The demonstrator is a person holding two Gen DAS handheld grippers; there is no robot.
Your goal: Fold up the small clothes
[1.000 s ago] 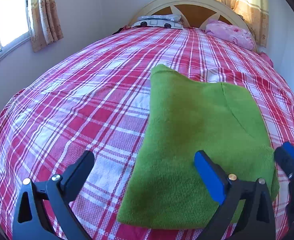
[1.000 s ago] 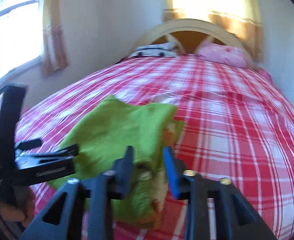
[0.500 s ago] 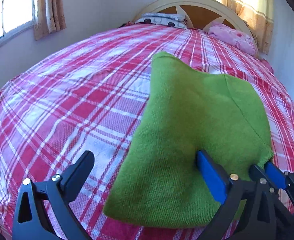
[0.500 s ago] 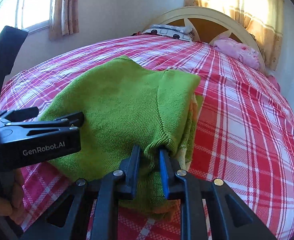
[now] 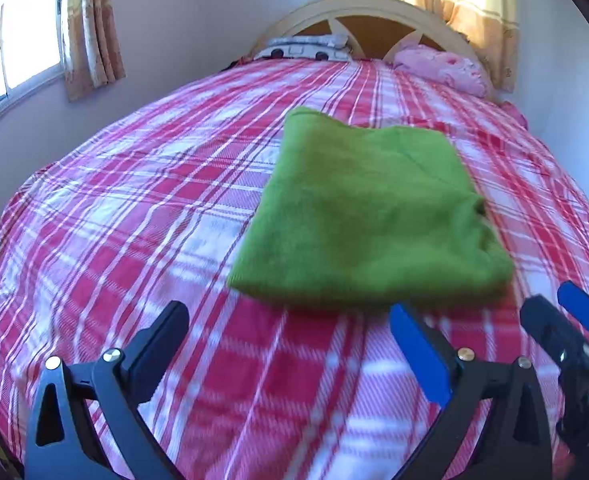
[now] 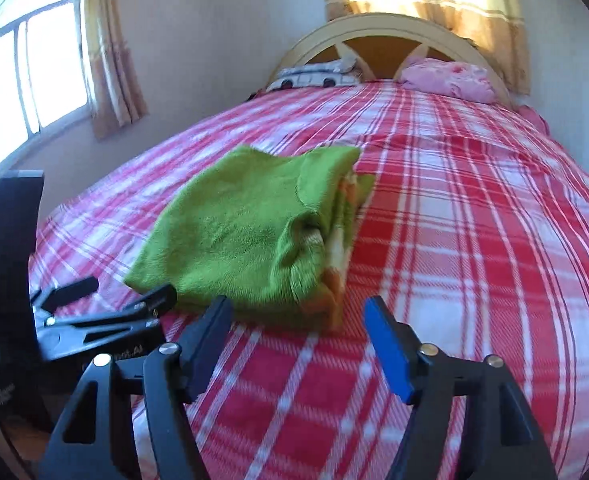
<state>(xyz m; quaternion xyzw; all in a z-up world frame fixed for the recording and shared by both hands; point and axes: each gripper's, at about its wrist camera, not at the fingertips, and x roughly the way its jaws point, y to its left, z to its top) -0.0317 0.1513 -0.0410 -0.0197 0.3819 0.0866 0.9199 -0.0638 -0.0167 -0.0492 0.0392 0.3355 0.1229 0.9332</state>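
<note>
On the plaid bed (image 5: 142, 240), green sweater (image 5: 366, 216) lies folded, nothing touching it. L gripper (image 5: 290, 344) wide open, empty; R gripper (image 6: 298, 340) jaws opening, empty too. Fold looks done; next probably needs a fresh garment.

Green knit sweater (image 5: 366, 208), orange-and-cream layer showing at folded edge in right wrist view. Red, pink and white plaid bedspread (image 5: 134, 208). Pink floral pillow (image 5: 442, 68). Cream headboard (image 5: 374, 4) with brown panels. Tan patterned curtains (image 5: 90, 28). Black grippers, blue pads (image 6: 386, 344).
</note>
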